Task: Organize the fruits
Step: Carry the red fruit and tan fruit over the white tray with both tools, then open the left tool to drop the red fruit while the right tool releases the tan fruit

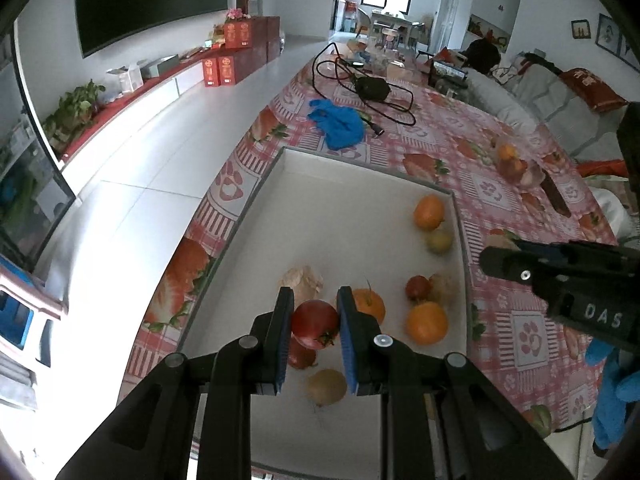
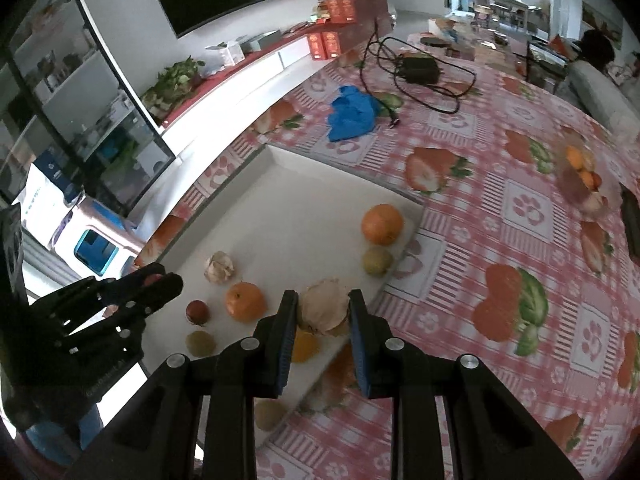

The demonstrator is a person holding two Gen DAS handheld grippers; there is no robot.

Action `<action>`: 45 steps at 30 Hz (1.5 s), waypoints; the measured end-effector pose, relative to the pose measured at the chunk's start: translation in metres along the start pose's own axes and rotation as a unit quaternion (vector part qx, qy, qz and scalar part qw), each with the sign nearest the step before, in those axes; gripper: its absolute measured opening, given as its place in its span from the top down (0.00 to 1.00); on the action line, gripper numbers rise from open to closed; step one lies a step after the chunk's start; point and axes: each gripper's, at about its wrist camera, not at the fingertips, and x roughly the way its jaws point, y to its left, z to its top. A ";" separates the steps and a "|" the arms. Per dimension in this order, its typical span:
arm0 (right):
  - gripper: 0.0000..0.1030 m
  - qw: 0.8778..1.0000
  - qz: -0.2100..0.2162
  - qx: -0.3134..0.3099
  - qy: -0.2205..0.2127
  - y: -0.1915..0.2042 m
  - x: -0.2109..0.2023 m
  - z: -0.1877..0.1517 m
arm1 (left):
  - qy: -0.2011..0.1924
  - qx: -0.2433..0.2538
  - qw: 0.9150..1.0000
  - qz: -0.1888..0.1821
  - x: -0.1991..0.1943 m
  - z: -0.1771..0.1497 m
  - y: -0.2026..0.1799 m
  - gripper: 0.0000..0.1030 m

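My left gripper is shut on a red tomato, held above the white tray. The tray holds several fruits: an orange, a greenish fruit, a small red fruit, another orange and a brownish fruit. My right gripper is shut on a pale papery bulb over the tray's right edge. A second pale bulb lies in the tray. The left gripper shows at the left of the right wrist view.
The tray sits on a table with a pink fruit-print cloth. A clear bowl of fruit stands at the right. A blue glove and a black adapter with cables lie beyond the tray. The floor drops off left of the table edge.
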 end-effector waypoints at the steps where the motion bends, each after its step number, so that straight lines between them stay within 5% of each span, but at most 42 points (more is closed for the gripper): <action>1: 0.74 1.000 0.001 -0.001 0.003 0.001 0.003 0.001 | 0.000 0.001 1.000 0.002 0.002 0.001 0.000 0.77; 45: 0.74 0.999 0.007 -0.020 0.030 0.016 0.043 0.008 | 0.026 0.013 0.999 0.027 0.038 0.010 -0.003 0.77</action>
